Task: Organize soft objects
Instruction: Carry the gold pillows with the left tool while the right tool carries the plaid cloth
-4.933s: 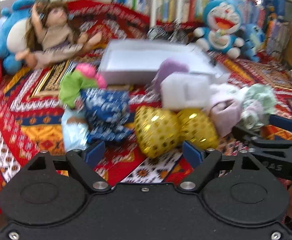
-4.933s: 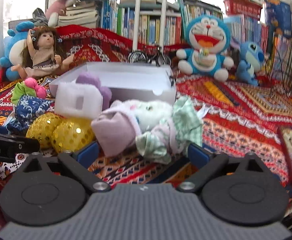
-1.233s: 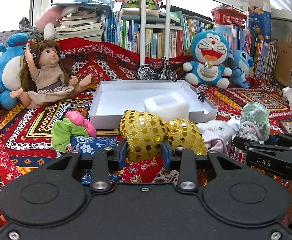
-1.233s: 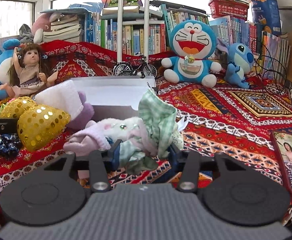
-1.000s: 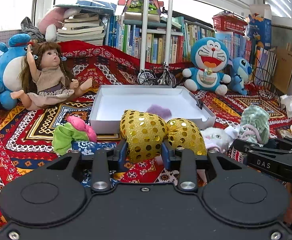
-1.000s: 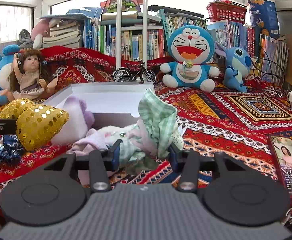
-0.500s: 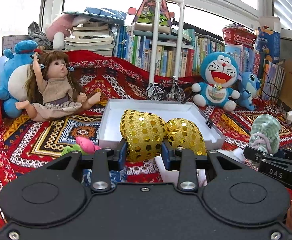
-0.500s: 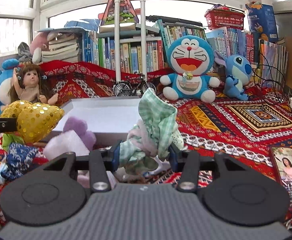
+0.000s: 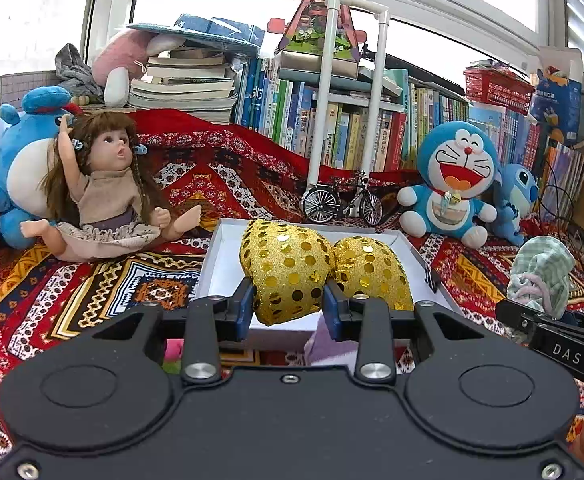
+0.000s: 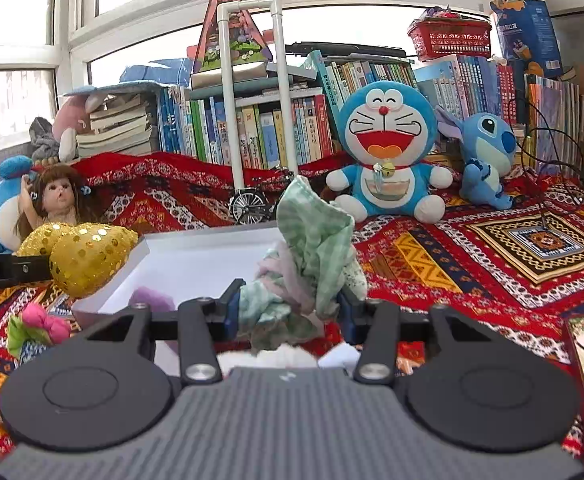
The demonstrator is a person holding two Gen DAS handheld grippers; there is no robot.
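My left gripper (image 9: 289, 307) is shut on a gold sequined heart (image 9: 288, 268) and holds it up in front of the white box (image 9: 216, 264). The heart also shows in the right wrist view (image 10: 86, 256) at the left. My right gripper (image 10: 288, 312) is shut on a green checked and pink soft toy (image 10: 307, 248), lifted in front of the same white box (image 10: 196, 256). That toy shows in the left wrist view (image 9: 541, 276) at the right. A purple soft piece (image 10: 152, 298) lies by the box's near wall.
A doll (image 9: 100, 192), a blue plush (image 9: 8, 168), a Doraemon plush (image 10: 385, 152), a Stitch plush (image 10: 485, 152) and a toy bicycle (image 9: 341, 200) stand around the box on the red patterned blanket. A pink and green soft toy (image 10: 38, 322) lies low left. Books fill the back.
Both grippers have risen with their loads and moved toward the box. The heart and the checked toy now hang higher above the blanket.
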